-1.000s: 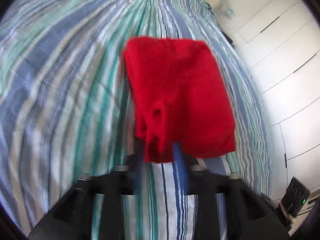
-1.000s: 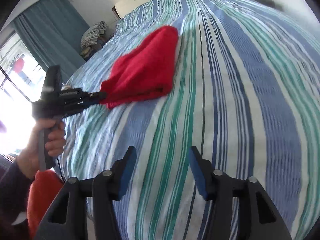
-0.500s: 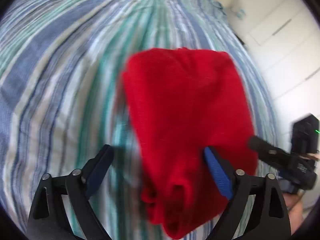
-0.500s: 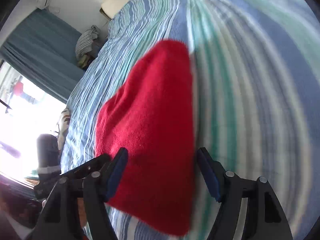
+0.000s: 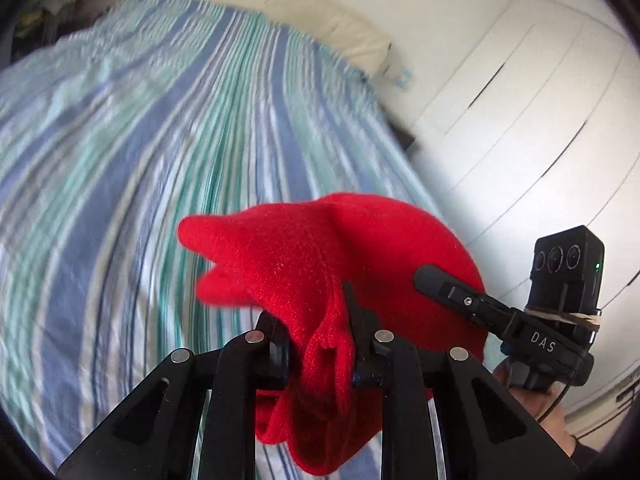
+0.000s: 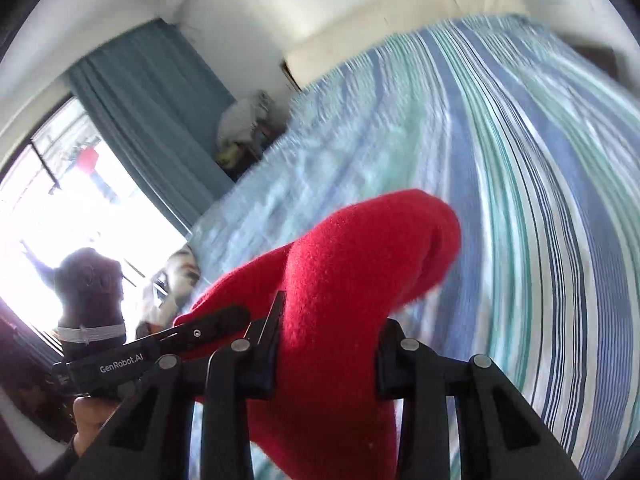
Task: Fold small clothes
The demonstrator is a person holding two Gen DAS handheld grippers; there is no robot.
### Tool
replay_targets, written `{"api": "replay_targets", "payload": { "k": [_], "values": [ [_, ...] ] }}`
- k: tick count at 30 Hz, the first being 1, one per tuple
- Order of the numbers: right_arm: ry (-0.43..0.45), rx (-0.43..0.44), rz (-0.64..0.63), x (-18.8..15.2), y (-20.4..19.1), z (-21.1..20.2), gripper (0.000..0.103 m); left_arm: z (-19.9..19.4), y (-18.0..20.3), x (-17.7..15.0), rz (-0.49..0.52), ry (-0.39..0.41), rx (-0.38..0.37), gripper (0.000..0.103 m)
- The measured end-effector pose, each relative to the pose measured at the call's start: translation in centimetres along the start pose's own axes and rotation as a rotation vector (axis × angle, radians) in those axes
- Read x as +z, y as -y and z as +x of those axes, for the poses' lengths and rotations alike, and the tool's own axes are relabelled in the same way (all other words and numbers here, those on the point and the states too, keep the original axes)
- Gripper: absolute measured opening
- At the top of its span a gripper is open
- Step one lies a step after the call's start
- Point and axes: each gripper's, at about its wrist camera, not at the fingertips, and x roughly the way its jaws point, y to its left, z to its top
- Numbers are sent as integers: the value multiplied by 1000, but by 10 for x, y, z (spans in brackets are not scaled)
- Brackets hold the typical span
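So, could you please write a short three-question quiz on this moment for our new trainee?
1. True or false: the red garment lies flat on the striped bedspread.
2. Which grippers grip it? A) left gripper only B) right gripper only C) both
3. Fill in: the curtain by the window is ____.

Key: 1 false, it is bunched between the fingers; 2 C; 3 blue.

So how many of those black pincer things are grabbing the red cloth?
2. The left gripper pinches the red cloth near its bunched edge; the right gripper clamps it alongside.
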Motion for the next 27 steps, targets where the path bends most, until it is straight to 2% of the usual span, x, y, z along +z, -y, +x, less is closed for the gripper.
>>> {"api": "replay_targets", "payload": {
  "k": [3, 6, 8, 9, 10, 11, 13, 15, 16, 17, 19, 22, 24, 27],
  "values": [
    [34, 10, -30, 19, -22, -5, 35, -10, 3, 19, 24, 36, 0, 20],
    [8, -29, -7, 12, -18, 6, 38, 8, -8, 3, 23, -14, 46, 28],
    [-44, -77, 42, -12, -2, 15, 48, 38, -25, -24, 23, -91, 165, 46],
    [-100, -118, 64, -30, 10, 23, 56, 48, -33, -42, 30, -125, 251, 47],
    [-146, -154, 76, -46, 20, 26, 59, 54, -41, -64, 43, -163, 346, 46],
    [-189, -214, 91, -74, 34, 24, 62, 53, -47, -87, 54, -189, 405, 46],
    [-204, -271, 109, -113, 49, 4, 62, 34, -48, -127, 65, -189, 428, 49],
    [-211, -316, 127, -154, 57, -30, 72, 4, -36, -163, 95, -160, 460, 70],
    [-215, -335, 127, -167, 57, -44, 74, -11, -25, -179, 125, -133, 501, 86],
    [-218, -362, 116, -183, 52, -64, 76, -27, -12, -194, 157, -100, 548, 97],
    [-233, -410, 77, -197, 45, -93, 79, -49, 13, -220, 215, -64, 614, 99],
    [-259, -461, -8, -211, 24, -126, 90, -62, 43, -235, 227, -106, 668, 99],
    [-267, -498, -92, -212, 2, -150, 92, -78, 60, -238, 217, -112, 643, 99],
    [-260, -507, -171, -212, -23, -179, 93, -106, 87, -238, 203, -71, 624, 99]
  ]
}}
